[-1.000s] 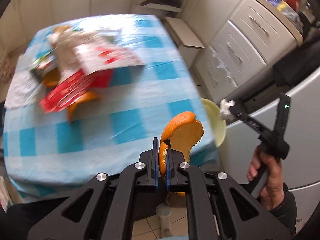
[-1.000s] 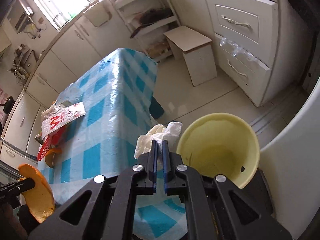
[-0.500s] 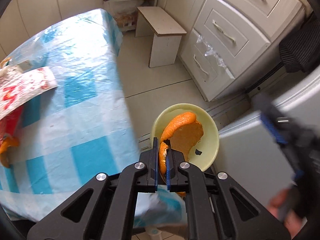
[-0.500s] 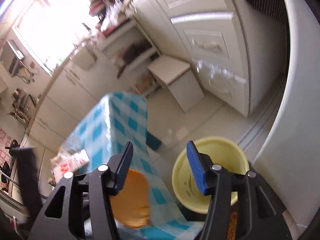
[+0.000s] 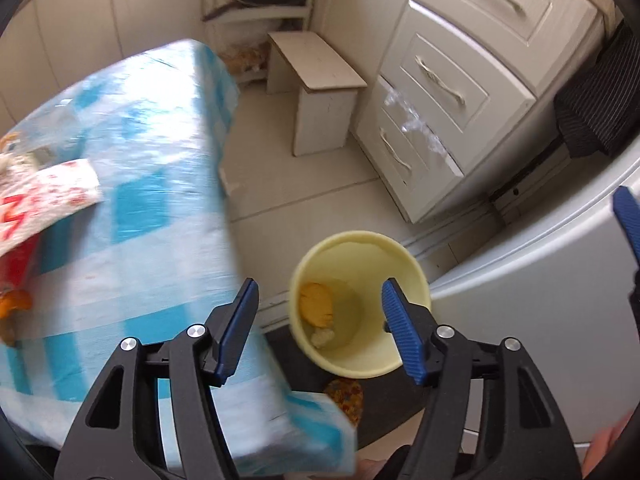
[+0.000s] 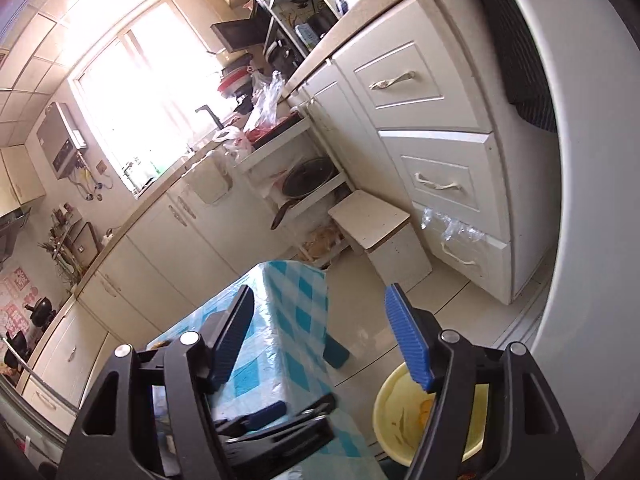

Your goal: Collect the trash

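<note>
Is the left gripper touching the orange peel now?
Apart. The left wrist view shows the left gripper open and empty, while the peel lies deep inside the yellow bin, beside a white wad.

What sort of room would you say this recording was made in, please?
Most likely a home kitchen: white drawer cabinets under a cluttered counter, a dark pan on an open shelf, a sink tap by the bright window, and a table with a blue checked cloth beside a yellow waste bin.

Table (image 5: 132, 264) is covered by a blue-and-white checked cloth, with a red-printed white wrapper (image 5: 44, 196), a red packet (image 5: 18, 260) and orange peel (image 5: 14, 304) lying at its left edge; yellow bin (image 5: 360, 364) is stood on the tiled floor (image 5: 304, 196) beside it.
</note>
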A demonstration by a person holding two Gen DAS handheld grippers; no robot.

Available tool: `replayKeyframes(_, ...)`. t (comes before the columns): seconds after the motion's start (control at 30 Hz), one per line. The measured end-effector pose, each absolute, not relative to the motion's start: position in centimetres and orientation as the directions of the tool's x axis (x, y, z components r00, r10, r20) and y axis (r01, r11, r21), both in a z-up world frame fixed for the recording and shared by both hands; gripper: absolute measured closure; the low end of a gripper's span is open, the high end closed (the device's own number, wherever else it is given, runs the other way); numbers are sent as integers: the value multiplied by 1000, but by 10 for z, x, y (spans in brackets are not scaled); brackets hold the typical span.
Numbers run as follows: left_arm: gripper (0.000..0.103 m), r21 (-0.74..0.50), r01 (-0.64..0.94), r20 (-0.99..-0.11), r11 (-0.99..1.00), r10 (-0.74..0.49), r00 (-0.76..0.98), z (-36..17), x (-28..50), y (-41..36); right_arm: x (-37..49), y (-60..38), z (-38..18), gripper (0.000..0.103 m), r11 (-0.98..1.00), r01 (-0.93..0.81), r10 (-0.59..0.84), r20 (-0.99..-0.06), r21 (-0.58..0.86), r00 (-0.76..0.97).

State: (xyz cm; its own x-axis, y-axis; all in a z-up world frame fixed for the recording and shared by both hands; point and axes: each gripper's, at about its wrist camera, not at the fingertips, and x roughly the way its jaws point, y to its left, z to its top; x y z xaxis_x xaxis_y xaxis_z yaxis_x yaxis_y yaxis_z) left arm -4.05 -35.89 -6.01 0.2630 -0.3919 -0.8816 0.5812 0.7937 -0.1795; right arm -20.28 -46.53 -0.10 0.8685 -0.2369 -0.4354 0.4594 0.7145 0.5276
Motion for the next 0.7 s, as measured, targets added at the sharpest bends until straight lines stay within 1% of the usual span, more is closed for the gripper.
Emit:
replayKeyframes(0.07,37,-165,553,-869,816,-385,309,-48,-35,-322,-196,-458,0,34,723,433,-198,-438,538,877)
replayKeyframes(0.13,31,-145,506,-855,850,-365,369,-36,-29,-274,-188,-450,-2,34,729,397,-146,-441,558,886)
replayKeyframes(0.3,24,-93,331,-827,939,-258,499,-17,1,-150,-156,-422,-21,34,716,288,65,-472,636,879)
replayKeyframes(0.37,21,-83,271,-826,959,-218,520,-14,18,-109,-142,-409,-29,34,702,254,143,-482,665,864)
replayKeyframes(0.43,18,-93,204,-838,974,-188,513,-16,38,-71,-129,-393,-34,34,706,228,191,-491,670,850)
replayKeyframes(0.5,16,-131,169,-859,977,-197,472,-26,58,-45,-113,-380,-44,34,689,200,258,-494,696,830)
replayKeyframes(0.57,16,-152,142,-879,978,-199,434,-39,70,-33,-98,-369,-57,34,640,184,336,-487,746,806)
replayKeyframes(0.7,16,-230,100,-907,968,-251,339,-71,84,-28,-69,-348,-83,34,532,189,455,-467,825,758)
